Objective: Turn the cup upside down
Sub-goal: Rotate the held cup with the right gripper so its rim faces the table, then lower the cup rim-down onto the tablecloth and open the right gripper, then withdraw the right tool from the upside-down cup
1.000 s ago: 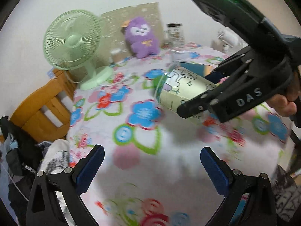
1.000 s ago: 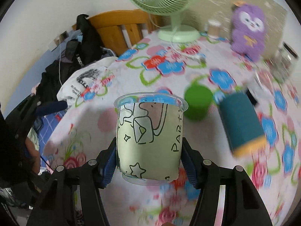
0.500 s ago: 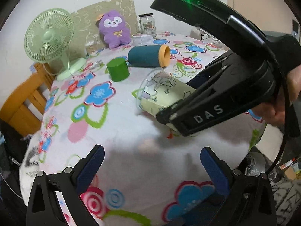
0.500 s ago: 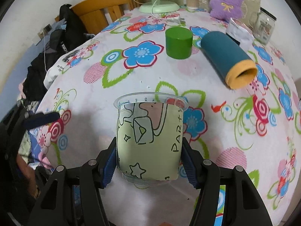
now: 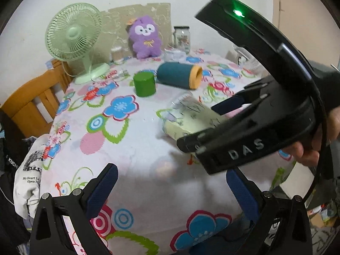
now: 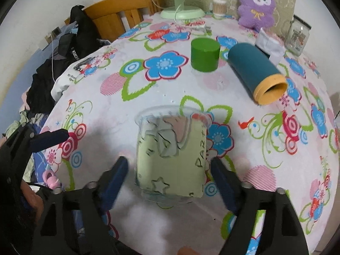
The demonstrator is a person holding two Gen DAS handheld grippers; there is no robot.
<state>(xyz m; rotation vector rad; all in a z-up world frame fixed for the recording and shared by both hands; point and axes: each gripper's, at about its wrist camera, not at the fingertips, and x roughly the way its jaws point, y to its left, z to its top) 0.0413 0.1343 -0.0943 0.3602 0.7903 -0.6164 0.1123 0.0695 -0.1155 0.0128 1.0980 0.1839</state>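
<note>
The cup [image 6: 172, 150] is clear plastic with a pale green "PARTY" sleeve. In the right wrist view it lies between the fingers of my right gripper [image 6: 169, 174], mouth pointing away and tilted down toward the flowered tablecloth. The blue pads [image 6: 115, 175] stand apart from its sides, so the gripper is open. In the left wrist view the cup [image 5: 187, 116] pokes out from the right gripper's body, rim close to the cloth. My left gripper [image 5: 170, 188] is open and empty, low over the near table edge.
A green cylinder [image 6: 204, 54] and a teal tube with a yellow rim [image 6: 256, 74] lie beyond the cup. A fan [image 5: 73, 36], purple plush toy [image 5: 145, 37] and glass jar [image 5: 181, 36] stand at the back. A wooden chair with clothes [image 6: 70, 48] is at left.
The right gripper has opened: its pads were pressed on the cup and now stand away from it. The cup has tipped forward and lower toward the table. The left gripper swung slightly.
</note>
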